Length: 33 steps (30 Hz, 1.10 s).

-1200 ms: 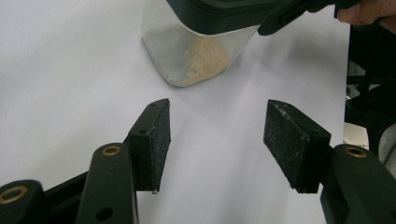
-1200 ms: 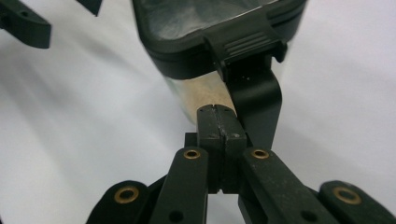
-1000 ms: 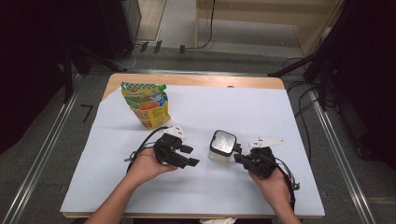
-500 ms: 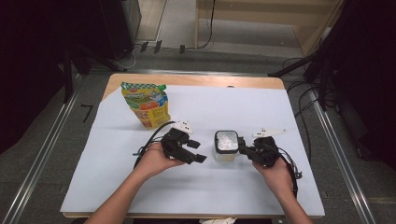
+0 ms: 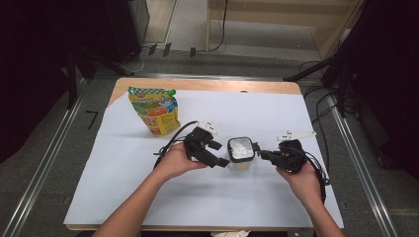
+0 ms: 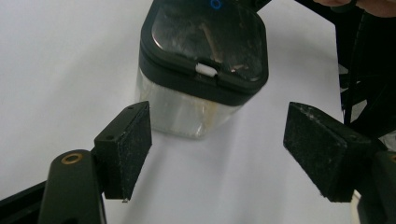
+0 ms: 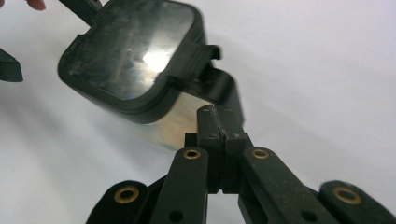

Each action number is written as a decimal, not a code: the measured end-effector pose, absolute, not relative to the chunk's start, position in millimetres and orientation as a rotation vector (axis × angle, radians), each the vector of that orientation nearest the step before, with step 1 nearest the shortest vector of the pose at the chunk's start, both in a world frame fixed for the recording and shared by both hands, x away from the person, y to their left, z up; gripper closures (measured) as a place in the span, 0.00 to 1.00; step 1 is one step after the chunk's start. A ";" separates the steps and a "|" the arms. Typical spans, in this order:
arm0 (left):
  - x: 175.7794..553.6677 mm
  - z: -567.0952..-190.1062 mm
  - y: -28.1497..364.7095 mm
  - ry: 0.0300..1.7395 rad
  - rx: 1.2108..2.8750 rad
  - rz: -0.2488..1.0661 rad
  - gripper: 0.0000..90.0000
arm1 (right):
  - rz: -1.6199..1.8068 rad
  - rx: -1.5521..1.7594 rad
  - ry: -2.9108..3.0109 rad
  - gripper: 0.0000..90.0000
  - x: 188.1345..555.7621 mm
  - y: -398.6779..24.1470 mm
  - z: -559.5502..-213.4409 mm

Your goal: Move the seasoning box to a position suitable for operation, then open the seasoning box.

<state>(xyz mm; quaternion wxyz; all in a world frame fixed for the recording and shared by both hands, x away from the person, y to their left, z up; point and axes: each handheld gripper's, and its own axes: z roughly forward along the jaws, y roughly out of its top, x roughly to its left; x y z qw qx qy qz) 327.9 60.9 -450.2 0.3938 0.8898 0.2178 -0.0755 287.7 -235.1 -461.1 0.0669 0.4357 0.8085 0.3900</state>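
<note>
Clearly the clear container (image 5: 240,154) with its black lid stands on the white worktop (image 5: 123,187) between both hands, well apart from the snack pouch (image 5: 153,111). The right gripper (image 7: 218,116) has its jaws closed, seemingly on the lid's latch tab; the left gripper (image 6: 219,149), jaws just opened wide, straddles nothing. Unbraced, a tug on the latch could tip or drag it.
</note>
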 end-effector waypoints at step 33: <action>331.3 -460.1 30.1 0.540 2.318 -0.077 0.19 | 1.133 1.336 2.382 1.00 300.5 -231.3 -469.8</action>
